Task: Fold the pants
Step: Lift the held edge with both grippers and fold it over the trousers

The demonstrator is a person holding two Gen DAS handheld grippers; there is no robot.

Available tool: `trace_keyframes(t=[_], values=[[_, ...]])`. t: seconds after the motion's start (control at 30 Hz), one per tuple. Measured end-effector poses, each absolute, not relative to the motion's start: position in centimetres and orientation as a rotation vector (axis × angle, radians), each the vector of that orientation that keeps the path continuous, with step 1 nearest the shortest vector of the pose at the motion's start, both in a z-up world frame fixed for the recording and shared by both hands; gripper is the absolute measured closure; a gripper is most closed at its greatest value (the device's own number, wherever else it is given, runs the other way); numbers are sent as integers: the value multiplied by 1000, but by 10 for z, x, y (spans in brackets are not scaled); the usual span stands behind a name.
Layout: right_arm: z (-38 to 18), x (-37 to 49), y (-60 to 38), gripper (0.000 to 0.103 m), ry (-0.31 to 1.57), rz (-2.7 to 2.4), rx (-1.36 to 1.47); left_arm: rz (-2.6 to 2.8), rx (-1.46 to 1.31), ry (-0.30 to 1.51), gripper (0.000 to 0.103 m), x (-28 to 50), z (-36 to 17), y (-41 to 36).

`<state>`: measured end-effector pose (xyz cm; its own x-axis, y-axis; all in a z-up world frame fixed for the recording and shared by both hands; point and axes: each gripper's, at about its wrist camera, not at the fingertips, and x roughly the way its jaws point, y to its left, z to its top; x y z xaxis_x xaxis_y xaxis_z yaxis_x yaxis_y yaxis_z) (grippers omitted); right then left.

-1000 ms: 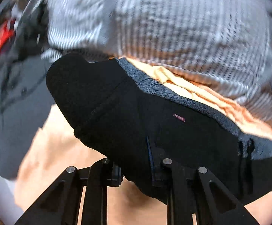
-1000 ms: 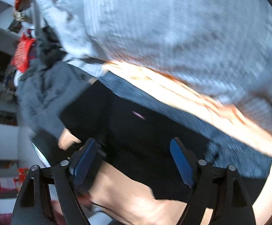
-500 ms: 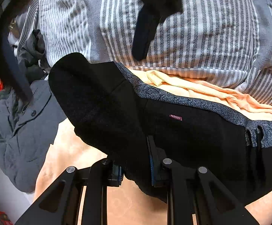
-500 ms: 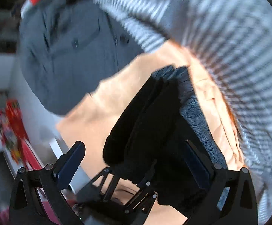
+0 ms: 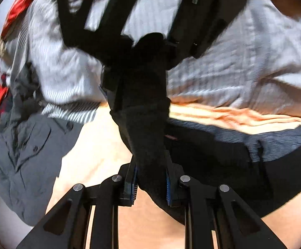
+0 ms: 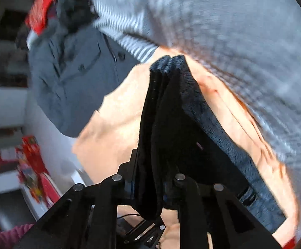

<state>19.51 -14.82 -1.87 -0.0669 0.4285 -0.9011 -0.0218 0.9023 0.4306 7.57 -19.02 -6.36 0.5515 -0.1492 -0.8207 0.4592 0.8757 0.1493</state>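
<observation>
Black pants (image 5: 212, 155) with a grey knit waistband (image 5: 275, 143) lie across a peach sheet (image 5: 100, 145). My left gripper (image 5: 150, 186) is shut on a bunched fold of the black fabric and holds it raised off the sheet. The right gripper (image 5: 148, 62) grips the upper end of that same raised fold, just beyond the left one. In the right wrist view the pants (image 6: 181, 114) hang as a dark ridge between the right gripper (image 6: 150, 186) fingers. Its jaws are closing, with the fabric pinched between the pads. The left gripper (image 6: 148, 232) shows below it.
A grey buttoned garment (image 5: 25, 155) lies crumpled on the left of the sheet. A grey-and-white striped duvet (image 5: 243, 62) is heaped behind the pants. Red printed items (image 6: 32, 166) and a white edge (image 6: 52, 145) lie past the sheet's left side.
The right gripper swung over from wide open and closed onto the black fold just beyond the left gripper. The left gripper rose, pulling the fold up into a narrow ridge.
</observation>
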Motion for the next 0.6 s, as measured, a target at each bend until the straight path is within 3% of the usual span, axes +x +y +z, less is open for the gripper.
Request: trace_keyframes(t=[0.37, 0.6], values=[[48, 63, -295, 84, 1275, 320, 714, -626, 447, 871, 81, 4, -7, -288], [37, -42, -390, 84, 1121, 199, 897, -805, 539, 913, 81, -59, -20, -372]])
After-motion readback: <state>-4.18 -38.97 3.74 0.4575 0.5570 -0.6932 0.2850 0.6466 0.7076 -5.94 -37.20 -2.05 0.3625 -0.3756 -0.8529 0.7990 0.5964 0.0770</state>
